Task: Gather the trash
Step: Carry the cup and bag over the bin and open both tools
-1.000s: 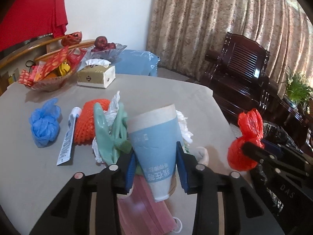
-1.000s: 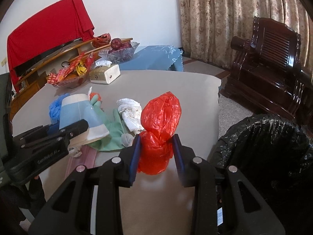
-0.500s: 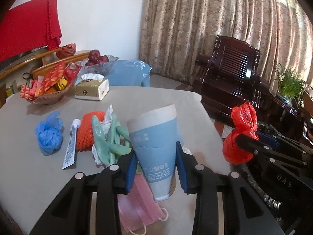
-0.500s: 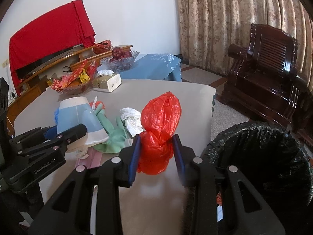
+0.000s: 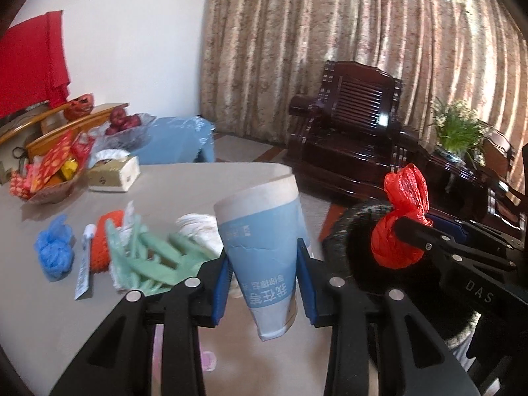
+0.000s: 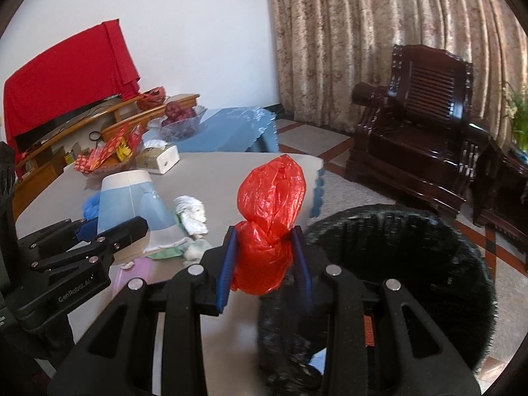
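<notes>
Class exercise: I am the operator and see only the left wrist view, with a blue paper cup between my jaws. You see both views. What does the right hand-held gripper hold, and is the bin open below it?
Observer: The right hand-held gripper is clamped on a knotted red plastic bag.
Operator: And the bin?
Observer: The black-lined trash bin gapes open just right of the bag, beside the table edge.
Operator: Anything already in it?
Observer: Something pale blue lies low inside; I cannot tell what.
</notes>
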`<state>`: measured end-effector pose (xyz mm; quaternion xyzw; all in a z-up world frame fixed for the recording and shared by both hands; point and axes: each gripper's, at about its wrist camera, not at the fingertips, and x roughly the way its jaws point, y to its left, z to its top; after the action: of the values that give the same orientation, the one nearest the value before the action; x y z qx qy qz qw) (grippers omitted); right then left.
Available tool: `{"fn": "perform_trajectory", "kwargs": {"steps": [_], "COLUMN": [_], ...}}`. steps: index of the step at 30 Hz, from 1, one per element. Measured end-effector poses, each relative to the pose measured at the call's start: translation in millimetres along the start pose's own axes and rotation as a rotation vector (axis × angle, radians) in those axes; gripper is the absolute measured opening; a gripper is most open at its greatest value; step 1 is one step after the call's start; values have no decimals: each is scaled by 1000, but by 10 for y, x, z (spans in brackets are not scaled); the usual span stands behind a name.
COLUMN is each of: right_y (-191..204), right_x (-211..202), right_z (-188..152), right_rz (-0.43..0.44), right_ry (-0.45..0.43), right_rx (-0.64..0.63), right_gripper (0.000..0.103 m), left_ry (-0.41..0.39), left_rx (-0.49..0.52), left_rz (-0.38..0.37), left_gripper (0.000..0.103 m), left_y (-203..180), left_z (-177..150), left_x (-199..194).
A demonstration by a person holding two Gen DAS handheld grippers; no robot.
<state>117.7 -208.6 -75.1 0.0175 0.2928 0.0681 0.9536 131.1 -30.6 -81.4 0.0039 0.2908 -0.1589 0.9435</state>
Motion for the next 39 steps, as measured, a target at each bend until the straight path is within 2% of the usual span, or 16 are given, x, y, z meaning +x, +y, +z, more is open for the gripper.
{"fn": "perform_trajectory", "kwargs": {"steps": [5,15,20,25,32,35,38,39], "right_y": [-342,-1216,-1435,-1571,-1640,-1630,-1628,-1630], "right_x": [-194,-544,-579,-427,-10,132,207,192], "right_z": [-86,-470,-631,-712,-682,-635,-577,-563], "right_rz": [-65,-238,-286,-302,-270,-265,-278,-288], "right_ry": [-14,-3,14,43,91,102,110,99], "right_rx": [45,178,199,210,200,196,195,197], "right_gripper": [32,33,33,33,33,37,52,61], "left_ry": [-1,34,72,115,164,181,190,190], "left_rx": [52,157,188,216,221,209,192,184], "left_rz": [-74,-222,-267,-276,-237,-229,-226,-228], "left_gripper": [36,36,36,36,37,40,46,47], "left_y": [-377,-1169,-1473,-1668,-1728,-1685,-1628,-1595], "left_z": [61,44,-10,-78,-104,-91,-64,-47], "left_x": [65,305,500,754,1108,1212,1265,1266]}}
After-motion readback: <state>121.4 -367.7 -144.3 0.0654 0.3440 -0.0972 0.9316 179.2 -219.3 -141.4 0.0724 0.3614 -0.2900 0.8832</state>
